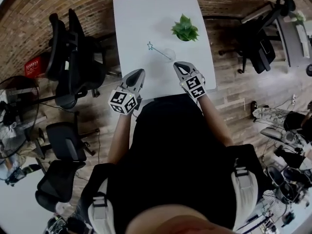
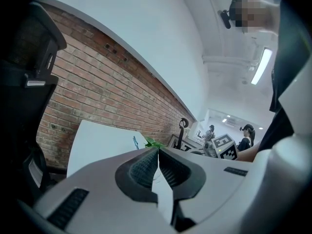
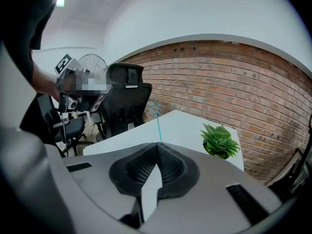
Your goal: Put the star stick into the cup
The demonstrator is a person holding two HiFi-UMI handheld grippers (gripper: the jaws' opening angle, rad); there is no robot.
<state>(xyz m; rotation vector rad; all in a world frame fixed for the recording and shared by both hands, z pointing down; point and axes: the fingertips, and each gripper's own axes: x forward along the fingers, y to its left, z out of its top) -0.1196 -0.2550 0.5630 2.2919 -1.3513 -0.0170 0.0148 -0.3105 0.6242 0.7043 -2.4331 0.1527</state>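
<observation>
A: Star stick (image 1: 159, 51), position?

B: Mid counter (image 1: 141, 13). Its lower end meets the clear cup (image 1: 169, 54) and the star points to the far left. In the right gripper view it rises upright, star above the counter edge. Judgement: it leans inside the cup, but the rim is too faint to confirm.

A: Grippers?

B: Left gripper (image 1: 142, 71) and right gripper (image 1: 177, 64) are both closed, jaws together with nothing between them, at the near edge of the counter. The stick is just ahead of the right gripper and not touching it. The left gripper is farther off to the side.

A: Handling note?

B: If the stick is in, the step is withdrawal. Draw both grippers straight back with no sideways sweep, since a light cup with a leaning stick would likely tip. The plant (image 1: 185, 28) sits beyond, out of the way.
</observation>
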